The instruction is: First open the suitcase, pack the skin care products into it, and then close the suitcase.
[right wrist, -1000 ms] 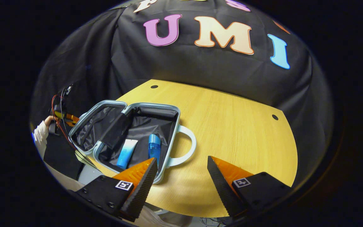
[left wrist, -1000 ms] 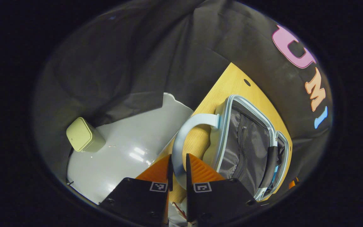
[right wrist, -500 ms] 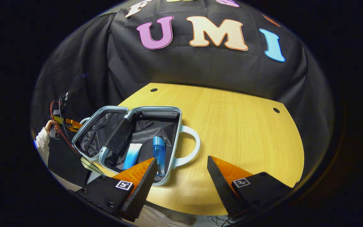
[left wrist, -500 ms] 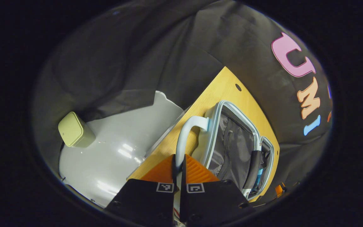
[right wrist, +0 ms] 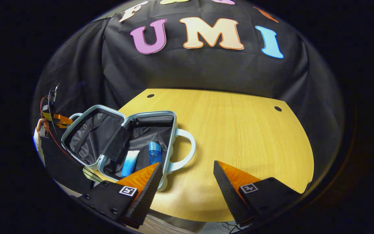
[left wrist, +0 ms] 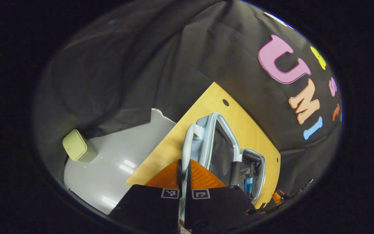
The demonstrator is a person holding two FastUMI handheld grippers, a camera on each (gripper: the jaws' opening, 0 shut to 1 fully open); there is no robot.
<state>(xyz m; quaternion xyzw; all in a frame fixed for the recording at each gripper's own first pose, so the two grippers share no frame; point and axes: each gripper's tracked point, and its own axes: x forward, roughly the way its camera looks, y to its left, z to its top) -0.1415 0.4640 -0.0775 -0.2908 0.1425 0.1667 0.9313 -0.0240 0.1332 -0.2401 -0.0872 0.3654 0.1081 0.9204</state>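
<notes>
Already the left gripper [left wrist: 184,169] is clenched on the lid handle [left wrist: 187,143] of the suitcase [right wrist: 122,139], both fingers pressed flat on the pale loop, which runs lengthwise straight away from the fingertips. The lid half [left wrist: 219,143] stands partly raised beside that handle, hinged toward the base half [right wrist: 151,143], so closing looks to turn on swinging the handle over toward the base. In the right gripper view the suitcase sits at the table's [right wrist: 239,130] near left edge, and the left gripper [right wrist: 55,118] appears at the suitcase's far-left side.

The right gripper [right wrist: 187,182] hangs released, jaws wide apart, just in front of the base half and its own handle [right wrist: 183,152]; it is nearer the base, the left nearer the lid. Inside the base lie a white-and-blue tube [right wrist: 129,162] and a blue bottle [right wrist: 155,152], side by side, long axes pointing toward the right gripper.

One right finger covers the base's near rim, and the tube's lower end is hidden. The zipper's position cannot be made out. A pale green box [left wrist: 77,149] rests on the grey floor [left wrist: 118,162] beyond the table.
</notes>
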